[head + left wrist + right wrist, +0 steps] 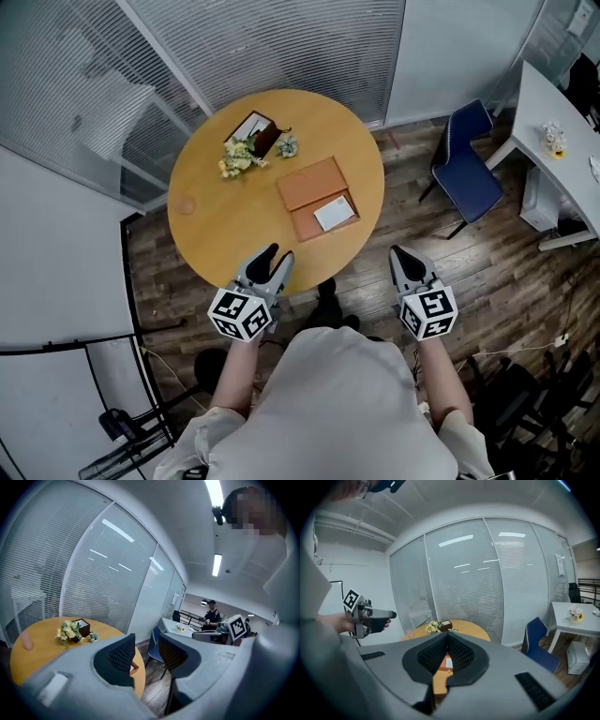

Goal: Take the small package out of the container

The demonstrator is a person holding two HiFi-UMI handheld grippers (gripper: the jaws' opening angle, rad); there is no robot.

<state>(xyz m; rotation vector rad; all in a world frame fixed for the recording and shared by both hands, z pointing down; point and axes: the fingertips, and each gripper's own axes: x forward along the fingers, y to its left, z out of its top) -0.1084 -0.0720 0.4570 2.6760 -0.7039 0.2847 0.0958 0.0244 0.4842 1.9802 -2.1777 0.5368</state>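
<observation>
In the head view, the small package is seen lying in the open container on the table — the left tool and right tool are held well apart from it. In the left gripper view, the jaws are spread, with nothing between them. In the right gripper view, the tips are pressed together — nothing is pinched.

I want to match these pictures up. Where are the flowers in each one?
Head view: the flowers lie on the far left part of the table, above the picture's middle.
Left gripper view: the flowers are low on the left, on the table.
Right gripper view: the flowers are near the middle.
Shared landmark: the blue chair, right of the table in all three.
</observation>
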